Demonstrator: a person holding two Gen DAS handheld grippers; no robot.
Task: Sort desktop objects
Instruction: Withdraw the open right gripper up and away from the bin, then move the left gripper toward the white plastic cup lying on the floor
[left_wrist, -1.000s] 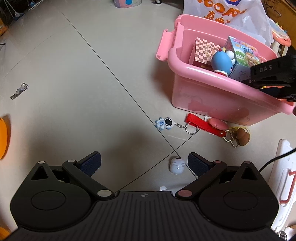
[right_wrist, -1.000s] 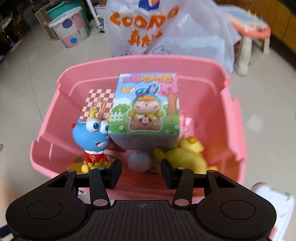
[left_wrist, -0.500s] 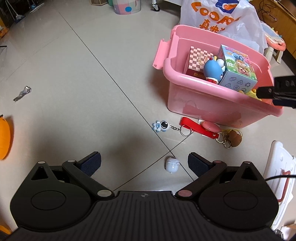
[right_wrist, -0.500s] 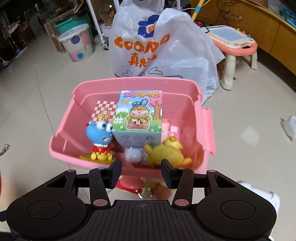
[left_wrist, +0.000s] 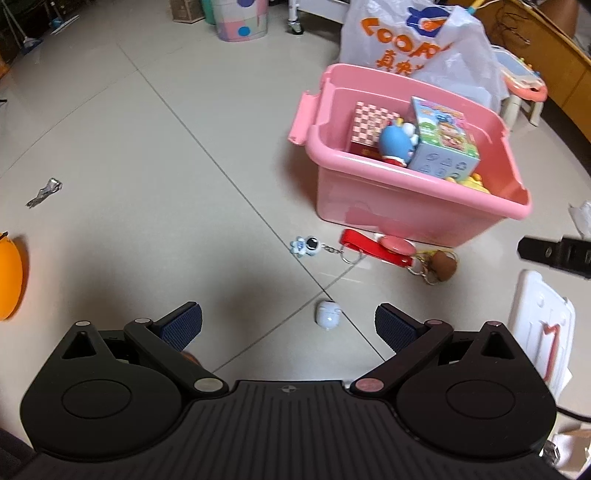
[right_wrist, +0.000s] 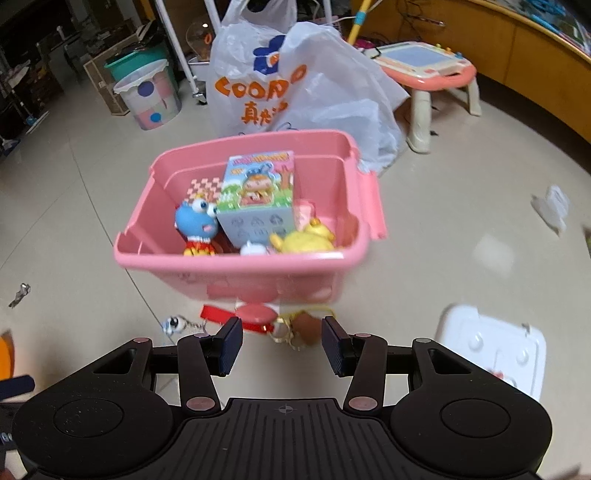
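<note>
Lying on the floor tiles between the spread tips of the left tongs (left_wrist: 288, 325), the small white figurine (left_wrist: 327, 314) touches neither pad. The right tongs (right_wrist: 282, 345) gape, empty, above the keychains (right_wrist: 258, 317) beside the pink bin (right_wrist: 240, 266).

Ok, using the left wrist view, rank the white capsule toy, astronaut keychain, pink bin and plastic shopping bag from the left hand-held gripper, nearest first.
1. White capsule toy, floor, between the left hand-held gripper's fingers.
2. Astronaut keychain, floor, ahead.
3. Pink bin, ahead right.
4. Plastic shopping bag, behind the bin.
</note>
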